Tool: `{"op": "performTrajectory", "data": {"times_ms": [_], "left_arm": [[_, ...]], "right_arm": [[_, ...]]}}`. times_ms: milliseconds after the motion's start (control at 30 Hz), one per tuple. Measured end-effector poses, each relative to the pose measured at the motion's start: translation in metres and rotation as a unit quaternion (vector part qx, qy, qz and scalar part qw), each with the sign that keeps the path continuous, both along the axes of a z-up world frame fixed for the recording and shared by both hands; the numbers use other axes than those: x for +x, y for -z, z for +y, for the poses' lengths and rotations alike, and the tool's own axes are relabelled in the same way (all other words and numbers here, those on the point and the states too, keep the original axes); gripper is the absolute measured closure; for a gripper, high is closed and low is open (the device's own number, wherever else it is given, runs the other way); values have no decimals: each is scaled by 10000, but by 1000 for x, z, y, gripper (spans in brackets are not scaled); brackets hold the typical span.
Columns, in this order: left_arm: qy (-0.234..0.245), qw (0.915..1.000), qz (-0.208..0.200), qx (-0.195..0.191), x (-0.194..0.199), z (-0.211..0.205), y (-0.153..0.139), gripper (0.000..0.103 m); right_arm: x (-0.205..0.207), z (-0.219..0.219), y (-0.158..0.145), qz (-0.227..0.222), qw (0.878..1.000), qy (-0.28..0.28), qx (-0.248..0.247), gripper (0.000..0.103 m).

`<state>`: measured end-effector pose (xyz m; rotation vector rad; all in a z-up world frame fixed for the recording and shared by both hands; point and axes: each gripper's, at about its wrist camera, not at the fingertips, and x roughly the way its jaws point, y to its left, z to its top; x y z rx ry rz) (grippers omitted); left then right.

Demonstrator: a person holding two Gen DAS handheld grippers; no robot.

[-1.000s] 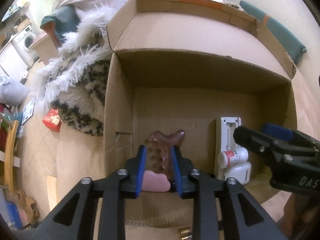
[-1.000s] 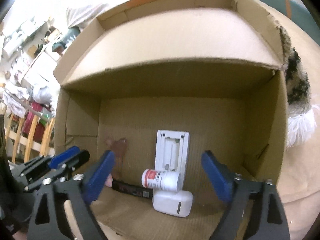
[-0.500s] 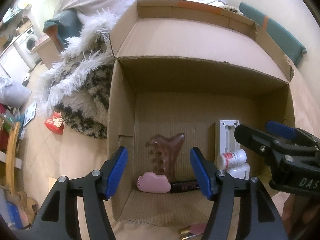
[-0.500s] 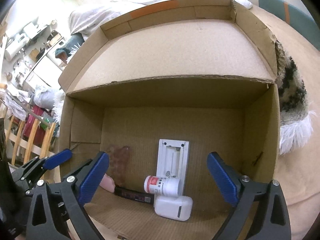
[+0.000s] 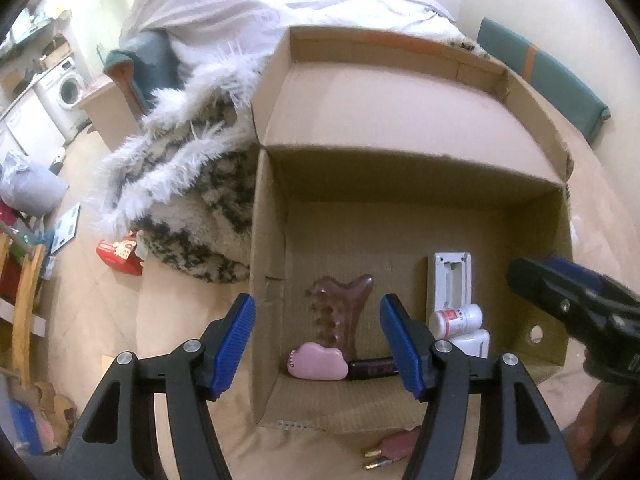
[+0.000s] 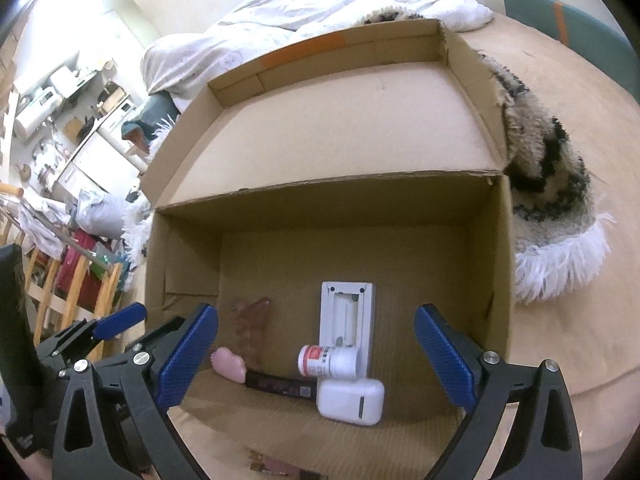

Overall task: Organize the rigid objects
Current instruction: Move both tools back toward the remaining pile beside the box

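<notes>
Brown and glossy, the comb-shaped massage tool (image 5: 340, 308) has a forked top and a row of rounded teeth down one side; it lies flat on the floor of the cardboard box (image 5: 268, 248), near the left wall. Just below it sits a pink cloud-shaped piece (image 5: 318, 366), touching a dark slim tube (image 5: 372, 368). To the right lie a white remote (image 6: 347, 320), a red-labelled pill bottle (image 6: 328, 361) and a white case (image 6: 351, 401). Both the left gripper (image 5: 318, 342) and right gripper (image 6: 316, 356) stand spread wide, pinching nothing. Outside the box's front edge lies something reddish with gold tips (image 5: 390, 450), perhaps a plug.
</notes>
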<state>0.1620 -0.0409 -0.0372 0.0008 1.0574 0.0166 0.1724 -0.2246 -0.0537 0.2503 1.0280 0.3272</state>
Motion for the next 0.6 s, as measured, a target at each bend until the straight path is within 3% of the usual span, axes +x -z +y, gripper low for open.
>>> {"op": "performTrajectory", "data": {"times_ms": [300, 600], "left_arm": [[-1, 9999, -147, 40, -22, 3, -21, 41], [-262, 9996, -57, -91, -54, 16, -17, 41]], "right_arm": [[-26, -5, -19, -228, 9997, -40, -28, 0], [-55, -10, -18, -156, 9998, -81, 9, 0]]}}
